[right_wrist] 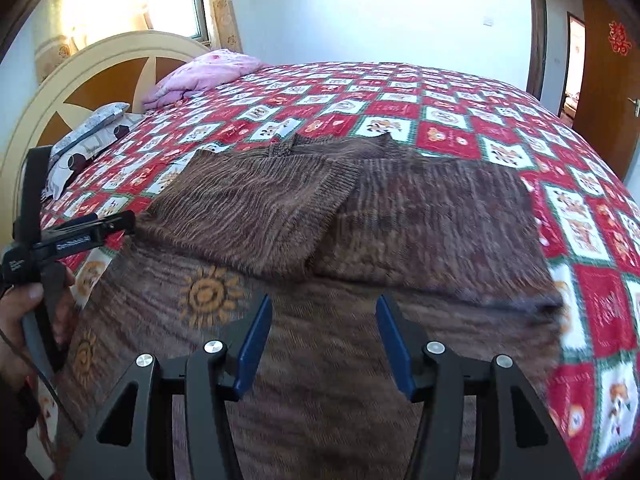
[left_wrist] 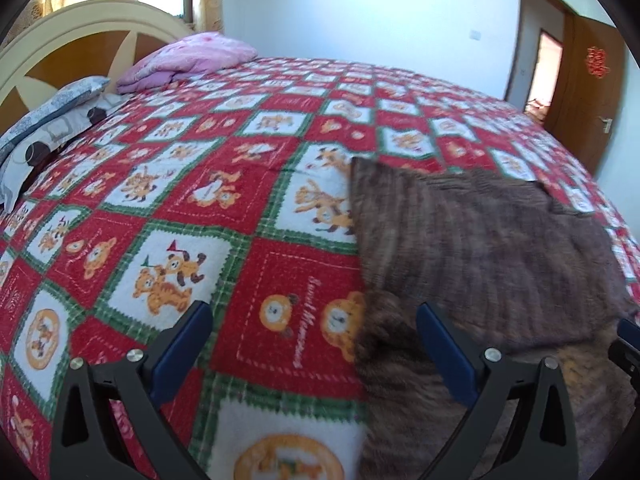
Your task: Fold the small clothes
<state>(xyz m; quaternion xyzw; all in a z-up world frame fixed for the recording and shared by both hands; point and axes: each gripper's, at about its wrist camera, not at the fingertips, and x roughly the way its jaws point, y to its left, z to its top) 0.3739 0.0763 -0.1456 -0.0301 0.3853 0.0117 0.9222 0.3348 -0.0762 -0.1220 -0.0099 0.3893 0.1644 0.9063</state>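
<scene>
A small brown knitted sweater (right_wrist: 320, 240) with orange sun motifs lies flat on the bed, both sleeves folded in over its back. In the left wrist view the sweater (left_wrist: 480, 264) fills the lower right. My left gripper (left_wrist: 314, 316) is open and empty, over the sweater's left edge; it also shows in the right wrist view (right_wrist: 100, 226), held by a hand at the left. My right gripper (right_wrist: 323, 308) is open and empty, above the sweater's lower body.
The bed is covered by a red, white and green checked blanket (left_wrist: 200, 184) with bear pictures. A pink pillow (left_wrist: 192, 60) and grey patterned pillows (left_wrist: 52, 116) lie by the headboard (left_wrist: 72, 40). A wooden door (left_wrist: 592, 92) stands open at right.
</scene>
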